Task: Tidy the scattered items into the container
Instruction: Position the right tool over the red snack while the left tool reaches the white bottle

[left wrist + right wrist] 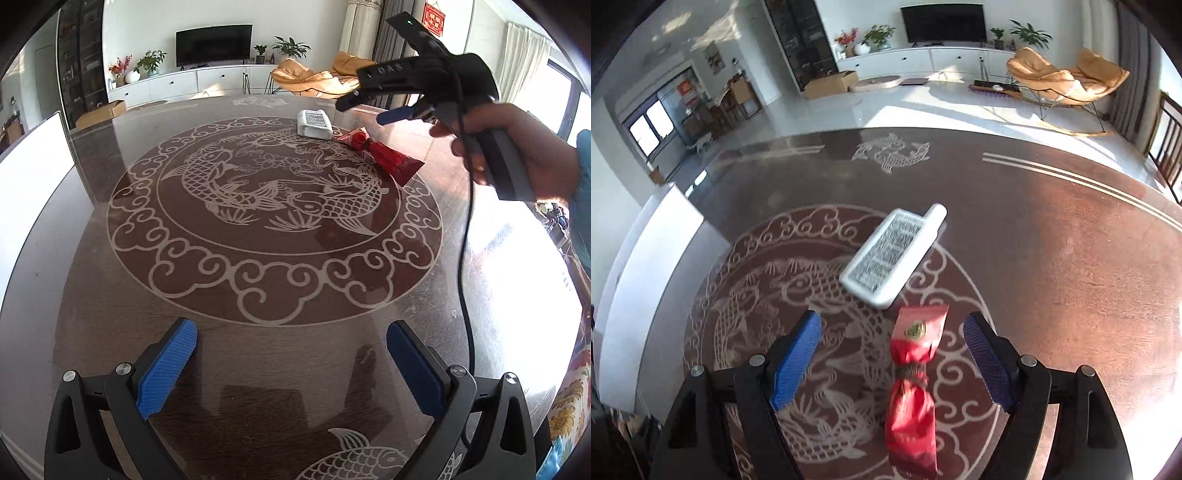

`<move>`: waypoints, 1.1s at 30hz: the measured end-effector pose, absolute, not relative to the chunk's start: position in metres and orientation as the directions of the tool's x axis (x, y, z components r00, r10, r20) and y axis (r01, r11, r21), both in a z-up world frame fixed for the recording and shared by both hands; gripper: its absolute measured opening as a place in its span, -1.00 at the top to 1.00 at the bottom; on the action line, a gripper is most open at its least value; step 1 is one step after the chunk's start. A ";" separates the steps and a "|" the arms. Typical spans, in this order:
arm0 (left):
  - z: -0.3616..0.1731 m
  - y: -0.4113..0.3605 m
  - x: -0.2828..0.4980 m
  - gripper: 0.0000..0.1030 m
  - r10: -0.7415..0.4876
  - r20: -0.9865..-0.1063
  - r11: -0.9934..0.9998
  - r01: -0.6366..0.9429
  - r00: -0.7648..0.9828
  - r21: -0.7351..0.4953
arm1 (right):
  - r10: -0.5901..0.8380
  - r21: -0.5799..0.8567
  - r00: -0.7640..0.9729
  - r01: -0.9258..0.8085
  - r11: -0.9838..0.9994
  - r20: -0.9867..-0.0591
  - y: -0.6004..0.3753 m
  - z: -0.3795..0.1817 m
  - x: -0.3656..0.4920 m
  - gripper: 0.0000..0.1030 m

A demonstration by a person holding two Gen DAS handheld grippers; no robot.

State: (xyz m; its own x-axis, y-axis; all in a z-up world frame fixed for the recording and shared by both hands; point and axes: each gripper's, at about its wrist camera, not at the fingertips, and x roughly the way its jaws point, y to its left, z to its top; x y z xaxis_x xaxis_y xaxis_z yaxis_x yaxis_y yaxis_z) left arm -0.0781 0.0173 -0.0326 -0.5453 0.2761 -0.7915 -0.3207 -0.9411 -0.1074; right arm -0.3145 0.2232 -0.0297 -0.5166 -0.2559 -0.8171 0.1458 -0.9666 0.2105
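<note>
Nearest in the right wrist view, the right claw (892, 360) is shown with its jaws standing wide apart and nothing gripped. The red packet (913, 391) is seen lying flat on the table (1071, 258) between the two blue pads, touched by neither and lying closer to the right-hand pad. Its long axis is aligned roughly with the direction in which the claw points, so a closure would be made across its narrow tied waist. Just beyond its far end, the white grater (892, 254) is laid at a slant, near but apparently not touching. The left claw (291, 369) is held open and empty over bare table, well apart from both items; the right hand (517, 155) is judged the nearer. A white surface, possibly the container (653, 266), is seen at the left edge.
</note>
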 end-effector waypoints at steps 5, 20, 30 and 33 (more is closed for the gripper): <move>-0.033 0.019 -0.078 -1.00 0.261 -0.797 -0.943 -0.322 -0.545 -0.088 | -0.132 0.118 -0.472 0.060 -0.991 -0.872 0.198 -0.044 -0.381 -0.56; -0.034 0.019 -0.077 -1.00 0.263 -0.796 -0.942 -0.322 -0.545 -0.091 | -0.112 -0.009 -0.441 0.262 -0.965 -0.890 0.128 -0.071 -0.379 -0.52; -0.033 0.021 -0.077 -1.00 0.267 -0.795 -0.942 -0.322 -0.545 -0.095 | -0.303 0.073 -0.348 0.542 -0.837 -0.887 0.071 -0.075 -0.303 -0.52; -0.032 0.019 -0.076 -1.00 0.283 -0.788 -0.940 -0.323 -0.546 -0.114 | -0.395 0.176 -0.281 0.575 -0.799 -0.874 0.065 -0.073 -0.265 -0.49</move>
State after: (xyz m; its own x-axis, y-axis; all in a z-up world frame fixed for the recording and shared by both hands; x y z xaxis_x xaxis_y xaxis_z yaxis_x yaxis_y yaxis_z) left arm -0.0756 0.0186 -0.0324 -0.5461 0.2831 -0.7884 -0.3228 -0.9396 -0.1138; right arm -0.2646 0.0648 -0.0733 -0.2812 -0.3954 -0.8744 0.5752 -0.7988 0.1763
